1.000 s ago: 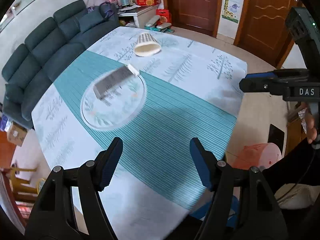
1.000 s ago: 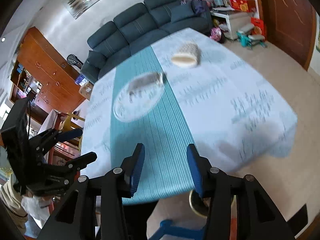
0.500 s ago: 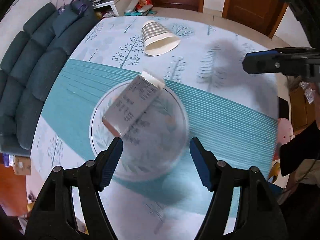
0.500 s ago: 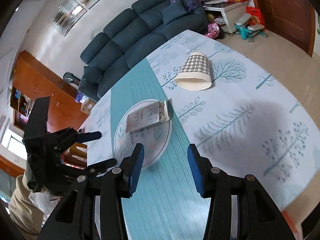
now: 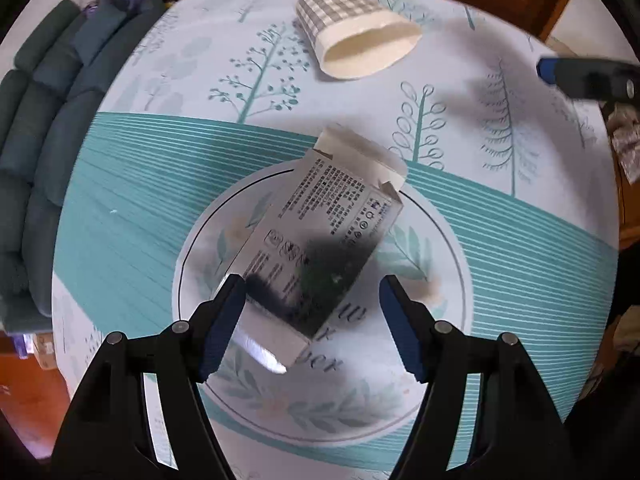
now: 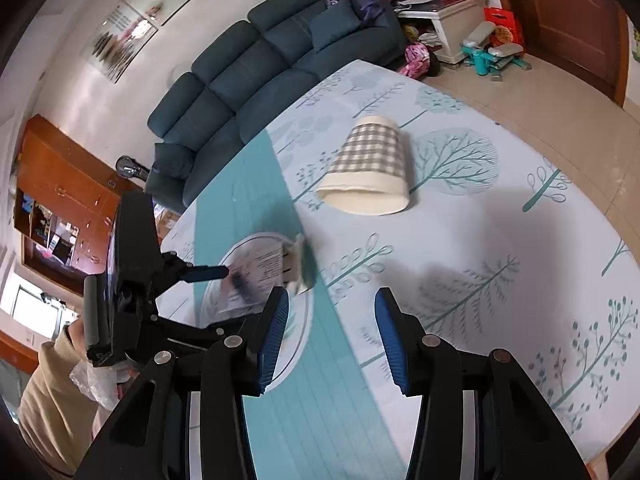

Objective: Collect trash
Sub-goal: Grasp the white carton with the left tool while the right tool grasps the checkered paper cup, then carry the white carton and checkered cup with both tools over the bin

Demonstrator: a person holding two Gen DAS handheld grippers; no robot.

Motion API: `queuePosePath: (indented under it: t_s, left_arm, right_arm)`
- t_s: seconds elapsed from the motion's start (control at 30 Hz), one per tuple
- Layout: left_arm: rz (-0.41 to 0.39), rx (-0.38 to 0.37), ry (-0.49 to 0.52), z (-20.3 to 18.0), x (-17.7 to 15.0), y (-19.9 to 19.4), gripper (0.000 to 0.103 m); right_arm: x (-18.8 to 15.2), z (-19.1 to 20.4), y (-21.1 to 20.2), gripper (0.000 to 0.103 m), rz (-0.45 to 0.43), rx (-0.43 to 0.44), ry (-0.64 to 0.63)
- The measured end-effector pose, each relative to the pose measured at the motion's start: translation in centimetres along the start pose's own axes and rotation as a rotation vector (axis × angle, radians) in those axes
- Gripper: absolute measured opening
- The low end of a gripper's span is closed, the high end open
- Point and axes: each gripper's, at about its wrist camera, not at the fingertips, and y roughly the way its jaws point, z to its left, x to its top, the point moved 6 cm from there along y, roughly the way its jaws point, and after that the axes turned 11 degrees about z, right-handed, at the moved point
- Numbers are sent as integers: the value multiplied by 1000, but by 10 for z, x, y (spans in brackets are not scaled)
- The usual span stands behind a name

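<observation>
Box: a flattened grey cardboard box (image 5: 320, 240) printed with small text lies on the round plate, tilted, its torn-open flap end reaching over the plate's far rim onto the cloth; in the right wrist view it (image 6: 264, 272) is blurred.
Cup: a paper cup (image 5: 352, 32) with a grey check pattern lies on its side on the white part of the cloth, well apart from the box, its crushed mouth facing the camera; it also shows in the right wrist view (image 6: 370, 168).
Plate: a white plate (image 5: 440, 360) with a leaf pattern and some lettering sits on the teal stripe.
Left gripper: the left gripper (image 5: 312, 320) points steeply down over the plate, fingers spread wide and released; the near end of the box lies between the blue pads (image 5: 224, 320), the left pad tip right at the box's edge, no grip seen. From the right wrist view it (image 6: 224, 280) reaches over the plate, held by a hand (image 6: 74, 336) in a beige sleeve.
Right gripper: the right gripper (image 6: 330, 332) hangs above the cloth just beside the plate, fingers parted with nothing between them; one finger shows at the left view's right edge (image 5: 580, 76).
Table: a tablecloth (image 5: 520, 240) with tree prints and a teal striped band covers the table.
Surroundings: a dark blue sofa (image 6: 260, 68) stands behind the table.
</observation>
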Motion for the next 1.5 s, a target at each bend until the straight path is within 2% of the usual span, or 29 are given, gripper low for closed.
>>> queuePosePath:
  t_s: [0.07,0.23,0.3,0.5,0.57,0.63,0.73,0.8,0.9,0.97,1.0,1.03,1.1,1.13,1.23,1.4,1.5]
  left_arm:
    - [-21,34,33,0,7,1,67]
    - [-23,13,60,2,21,5,70]
    - [-14,10,71,3,27,6,72]
    - [13,14,76,13,40,12,75]
    - [17,-3,55,19,47,16,75]
    - [46,-57,29,23,51,24,77]
    - [42,-131,-26,31,58,28,77]
    - [25,-143,-49,35,60,29,75]
    - [-14,-156,-89,44,65,27,59]
    - [-29,-155,-112,51,69,27,40]
    - [-31,-155,-125,54,70,27,34]
    - [-33,-154,-142,57,72,27,23]
    - [-41,-156,-191,63,74,27,22]
    - [-48,-154,-214,65,74,27,21]
    - [-90,-170,-312,67,69,23,21]
    - [-114,-158,-452,53,53,15,20]
    - [-126,-182,-521,32,38,5,20]
  right_arm:
    - [6,-6,1,46,-9,5,14]
    - [25,-18,3,48,-29,29,57]
    - [35,-21,5,55,-37,39,74]
    - [66,-28,15,56,-69,52,115]
    - [77,-33,21,56,-73,57,142]
    - [85,-39,28,56,-69,70,168]
    - [96,-44,42,57,-53,63,189]
    - [100,-45,52,56,-43,62,184]
    - [105,-45,67,57,-30,60,191]
    - [108,-46,77,56,-24,63,200]
    - [109,-46,81,56,-19,66,204]
    - [109,-46,85,56,-19,80,208]
    - [108,-47,90,55,-24,112,223]
    - [107,-46,92,45,-28,122,227]
    - [99,-40,93,34,-31,106,197]
    - [76,-27,76,30,-35,86,128]
    - [53,-24,54,29,-42,88,100]
